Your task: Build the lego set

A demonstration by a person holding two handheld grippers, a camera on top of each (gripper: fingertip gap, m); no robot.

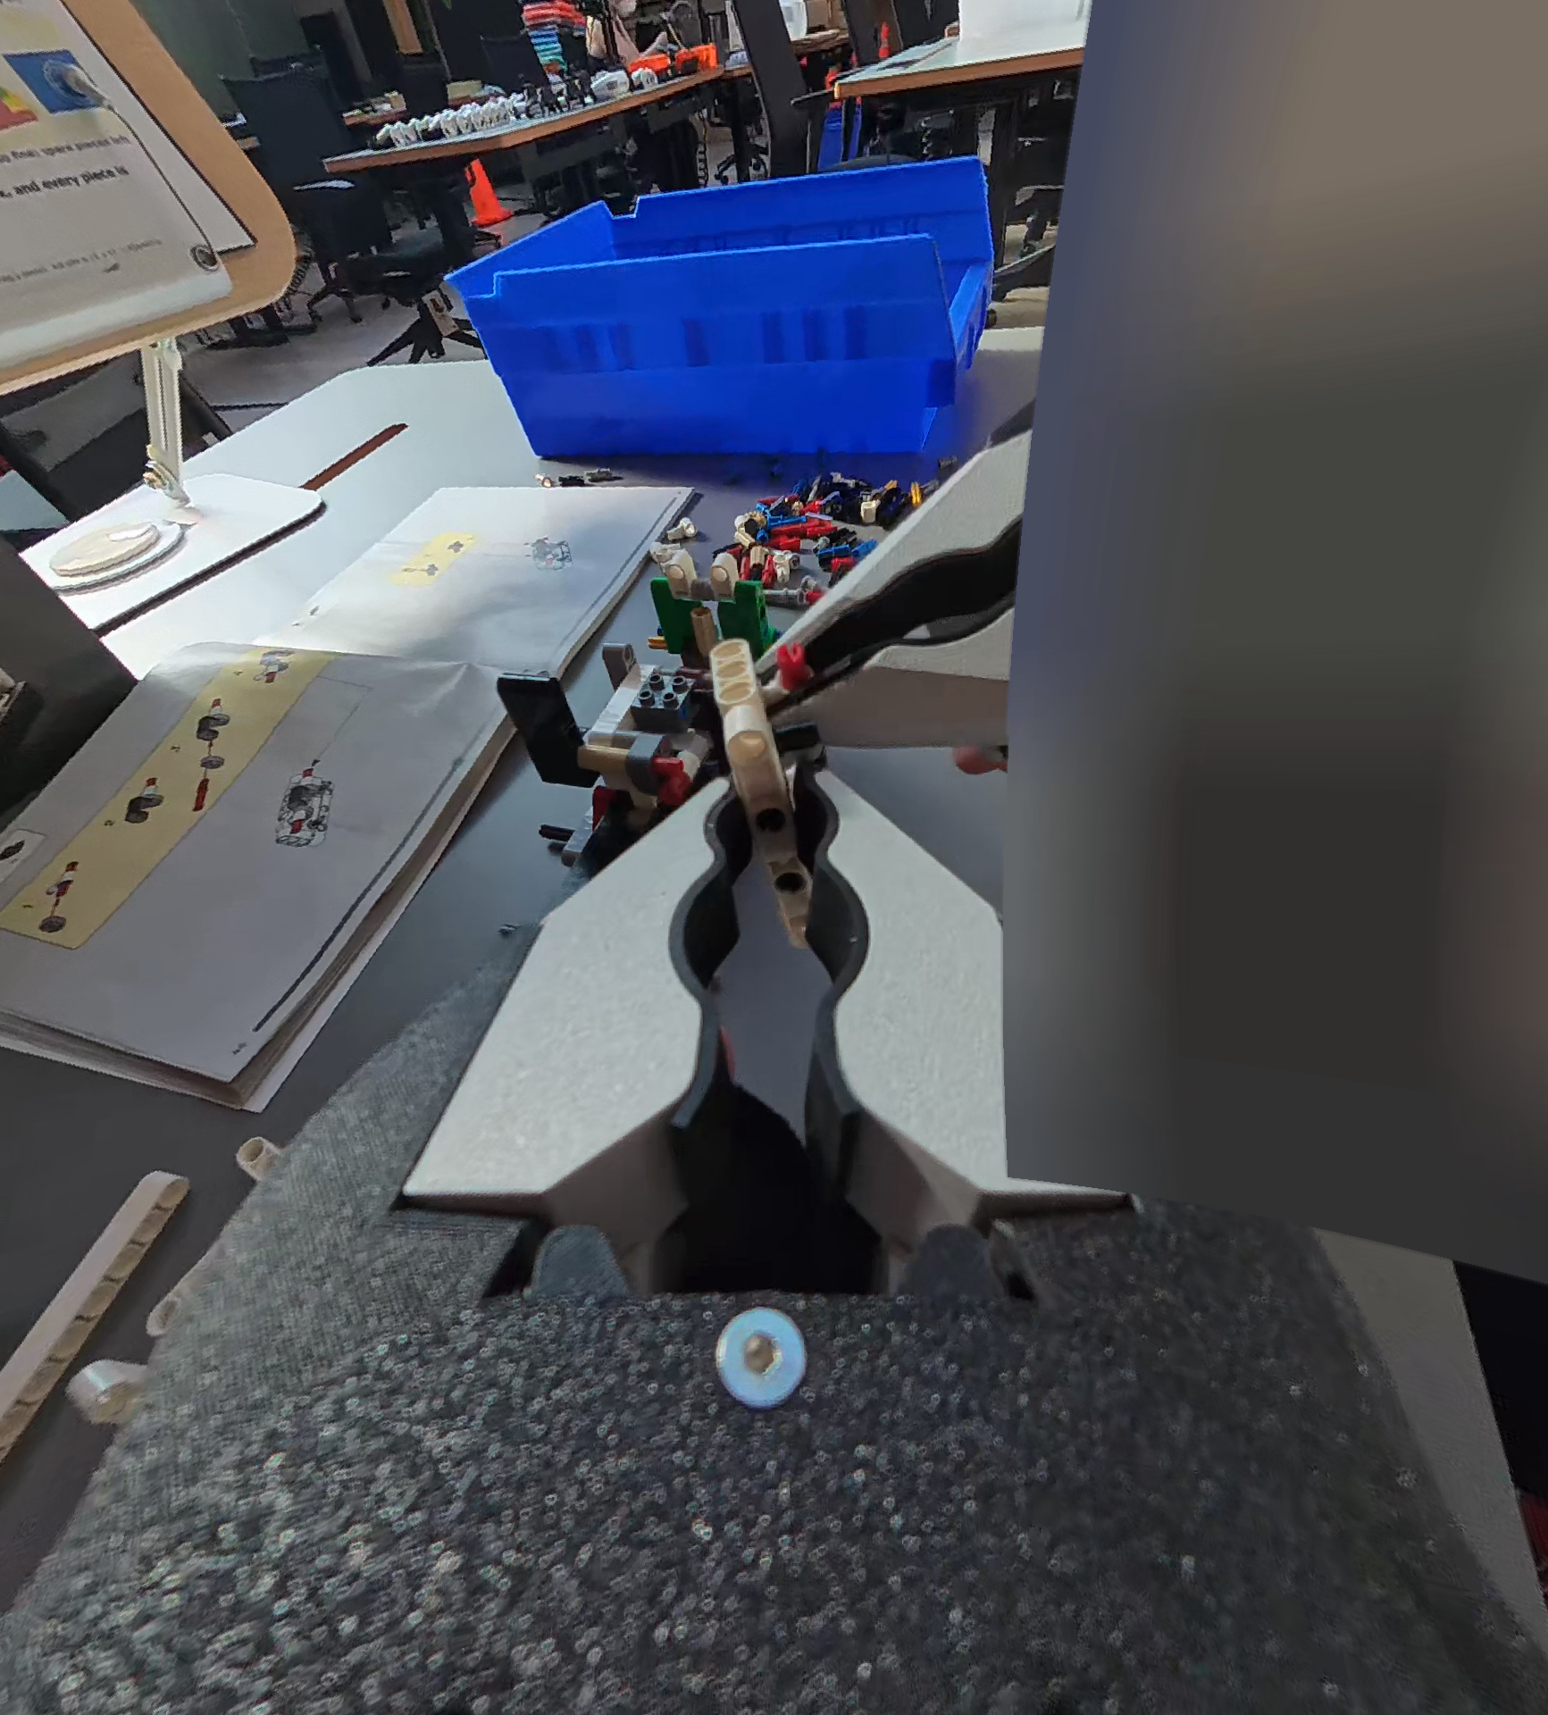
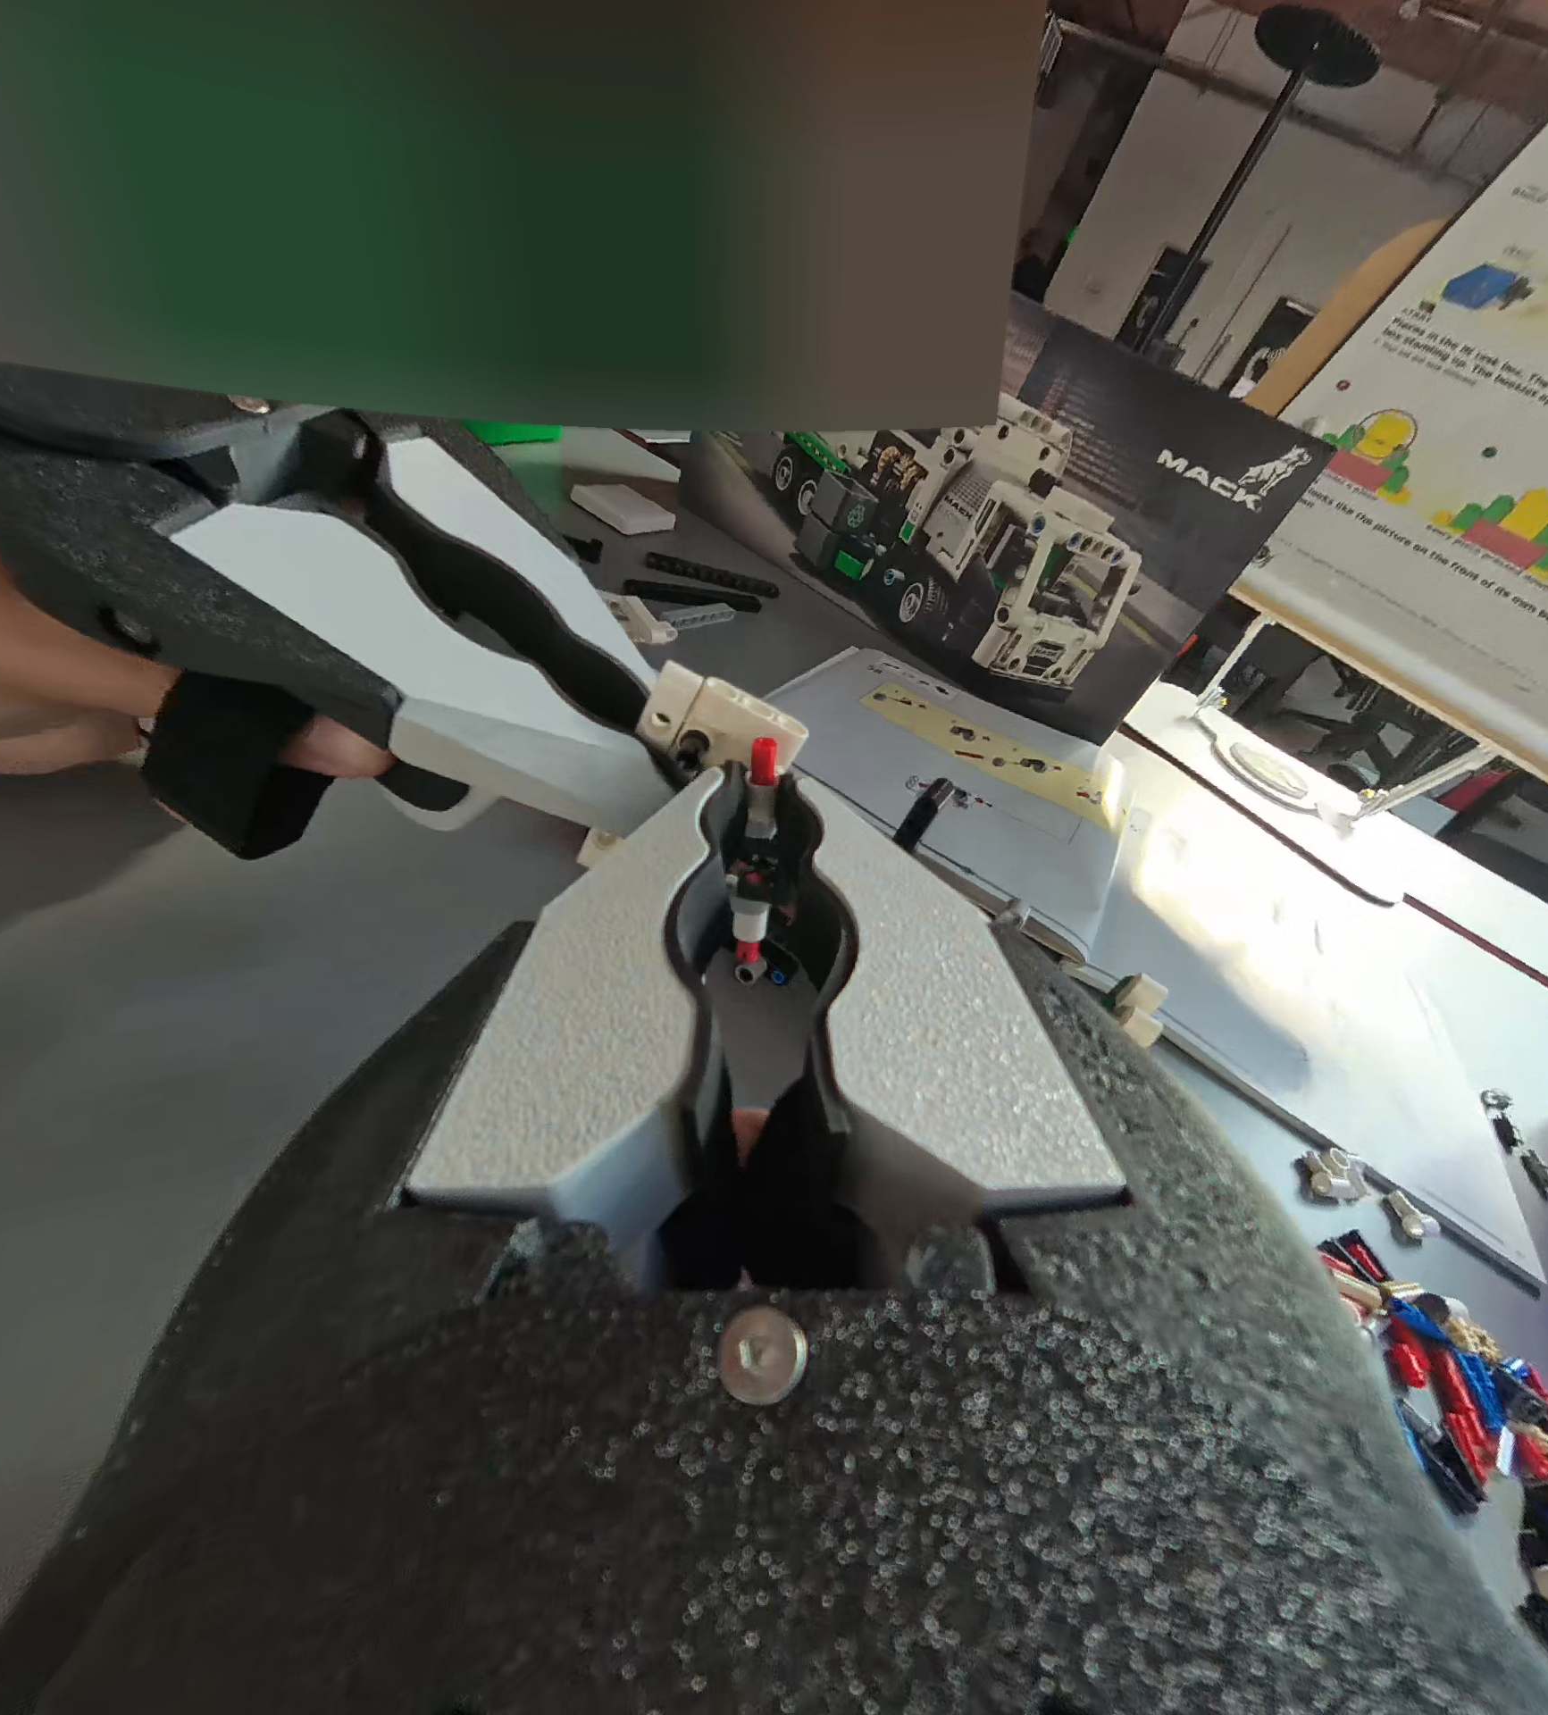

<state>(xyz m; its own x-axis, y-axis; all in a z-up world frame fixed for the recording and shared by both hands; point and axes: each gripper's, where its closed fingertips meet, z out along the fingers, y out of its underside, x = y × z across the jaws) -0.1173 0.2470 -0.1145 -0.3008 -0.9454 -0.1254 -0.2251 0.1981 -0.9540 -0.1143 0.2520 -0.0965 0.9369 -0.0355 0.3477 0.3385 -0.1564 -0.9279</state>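
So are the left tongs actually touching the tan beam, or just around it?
Touching. In the left wrist view, the left tongs pinch the tan beam at their tips, no gap showing; the right wrist view agrees.

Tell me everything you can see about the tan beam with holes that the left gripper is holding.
The tan beam is a long, narrow piece of what looks like plastic, with round holes along its side and oval openings near its far end. It is clamped between the fingers of the left gripper, tilted, its far end rising above the fingertips. Its near end hangs free between the fingers. The right gripper, shut on a red-tipped axle assembly, meets it near the far end.
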